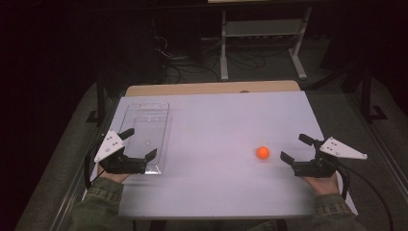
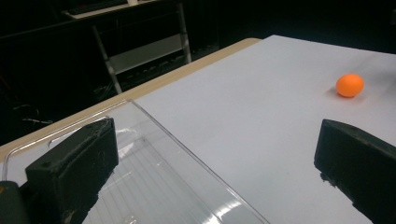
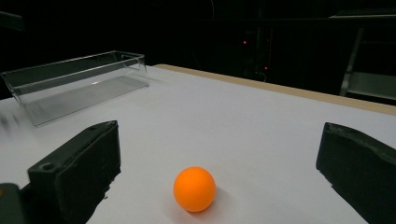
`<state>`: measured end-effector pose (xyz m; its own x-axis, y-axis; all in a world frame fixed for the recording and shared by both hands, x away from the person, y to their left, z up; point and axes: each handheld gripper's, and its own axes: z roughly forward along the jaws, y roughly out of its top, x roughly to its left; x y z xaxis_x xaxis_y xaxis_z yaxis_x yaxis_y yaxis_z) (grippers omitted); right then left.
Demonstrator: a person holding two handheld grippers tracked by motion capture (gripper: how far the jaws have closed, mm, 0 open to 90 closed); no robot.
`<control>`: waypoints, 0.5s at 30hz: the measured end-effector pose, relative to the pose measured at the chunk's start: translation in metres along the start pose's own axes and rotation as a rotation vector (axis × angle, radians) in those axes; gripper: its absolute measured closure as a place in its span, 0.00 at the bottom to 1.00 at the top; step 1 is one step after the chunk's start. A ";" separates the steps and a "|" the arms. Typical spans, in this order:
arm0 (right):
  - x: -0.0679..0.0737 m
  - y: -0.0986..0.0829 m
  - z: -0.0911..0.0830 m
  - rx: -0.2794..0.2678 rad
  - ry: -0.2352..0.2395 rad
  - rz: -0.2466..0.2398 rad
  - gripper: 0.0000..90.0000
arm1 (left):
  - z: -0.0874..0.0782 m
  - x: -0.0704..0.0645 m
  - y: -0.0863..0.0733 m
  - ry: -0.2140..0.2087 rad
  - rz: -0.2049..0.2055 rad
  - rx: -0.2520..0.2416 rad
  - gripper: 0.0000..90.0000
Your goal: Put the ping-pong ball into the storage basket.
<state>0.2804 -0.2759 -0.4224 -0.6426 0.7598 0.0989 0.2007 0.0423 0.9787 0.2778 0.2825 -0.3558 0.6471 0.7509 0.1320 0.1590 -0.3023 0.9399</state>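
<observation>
A small orange ball (image 1: pixel 262 152) rests on the white table (image 1: pixel 216 125), right of centre. My right gripper (image 1: pixel 296 148) is open just to the right of it, jaws pointing at it; in the right gripper view the ball (image 3: pixel 194 189) lies between and slightly ahead of the two black jaws. A clear plastic box (image 1: pixel 146 130) stands at the left. My left gripper (image 1: pixel 140 143) is open at the box's near end, one jaw over the box (image 2: pixel 154 182) and one over bare table. The ball (image 2: pixel 350 85) sits far off in the left gripper view.
The table's wooden far edge (image 1: pixel 211 88) borders a dark floor with cables and a white metal stand (image 1: pixel 262 38). The clear box (image 3: pixel 74 84) lies far left in the right gripper view. A person's sleeves enter from the bottom.
</observation>
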 end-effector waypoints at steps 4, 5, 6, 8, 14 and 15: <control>0.000 0.000 0.000 0.002 0.000 0.000 0.00 | 0.001 0.000 0.006 -0.008 0.008 0.005 0.00; 0.001 0.000 0.000 0.002 -0.001 -0.001 0.00 | 0.002 0.000 0.007 -0.010 0.012 0.008 0.00; 0.001 0.000 0.000 0.004 0.000 -0.004 0.00 | 0.002 -0.001 0.010 -0.008 0.017 0.012 0.00; 0.001 0.000 0.000 0.004 -0.001 -0.005 0.00 | 0.003 -0.001 0.011 -0.006 0.019 0.018 0.00; 0.001 0.000 0.001 0.006 0.002 -0.006 0.00 | 0.003 0.000 0.018 -0.010 0.028 0.028 0.00; 0.001 0.000 0.001 0.006 0.003 -0.006 0.00 | 0.004 0.000 0.021 -0.011 0.029 0.031 0.00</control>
<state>0.2803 -0.2746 -0.4227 -0.6458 0.7578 0.0934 0.2014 0.0512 0.9782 0.2836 0.2739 -0.3373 0.6602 0.7348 0.1557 0.1626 -0.3422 0.9254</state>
